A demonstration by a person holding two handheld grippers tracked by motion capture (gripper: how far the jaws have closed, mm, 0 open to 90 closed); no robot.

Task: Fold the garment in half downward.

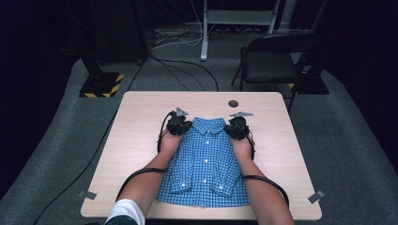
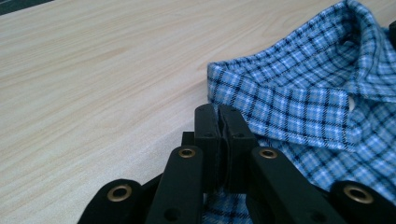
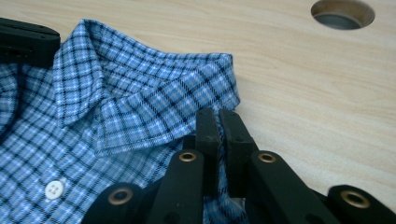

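Note:
A blue checked shirt (image 1: 204, 159) lies buttoned and folded narrow on the wooden table (image 1: 136, 140), collar at the far end. My left gripper (image 1: 179, 125) rests on its left shoulder beside the collar. In the left gripper view the jaws (image 2: 219, 116) are pressed together over the edge of the shirt (image 2: 303, 102), with cloth under them. My right gripper (image 1: 237, 127) rests on the right shoulder. In the right gripper view its jaws (image 3: 219, 119) are closed at the corner of the shirt (image 3: 116, 107), with cloth showing beneath. The left gripper (image 3: 23, 42) shows at that view's top left.
A round cable hole (image 1: 233, 103) sits in the table just beyond the collar and shows as hole (image 3: 342, 13) in the right gripper view. Bare wood lies to either side of the shirt. A black chair (image 1: 272, 61) and floor cables stand beyond the table.

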